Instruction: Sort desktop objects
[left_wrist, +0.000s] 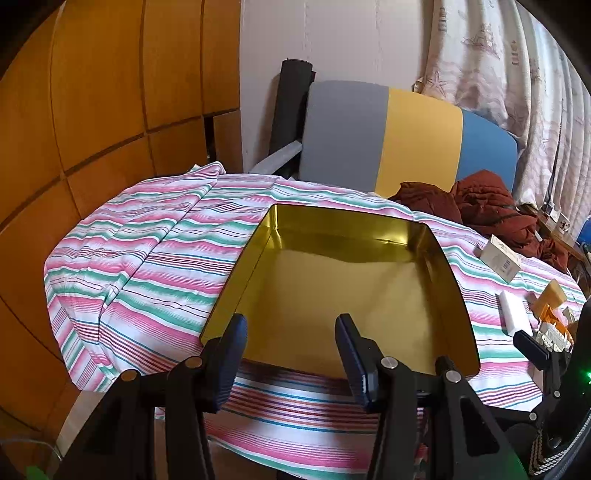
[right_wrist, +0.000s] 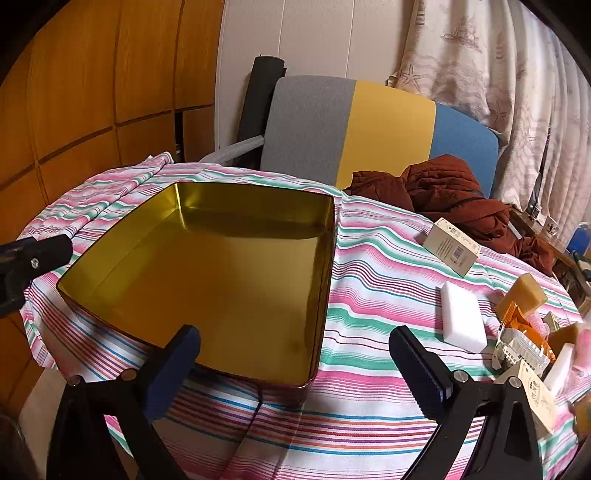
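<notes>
Both hand-held grippers (left_wrist: 291, 354) (right_wrist: 295, 365) gape above gold tin (right_wrist: 221, 266).

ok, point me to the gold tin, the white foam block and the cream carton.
gold tin (right_wrist: 221, 280), right wrist view, bare inner floor.
white foam block (right_wrist: 463, 315), right wrist view, top face.
cream carton (right_wrist: 452, 246), right wrist view, printed side face.

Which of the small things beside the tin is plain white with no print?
The white block, lying flat nearest the tin. The box behind it is cream with printed text, and the packets to its right are orange.
</notes>
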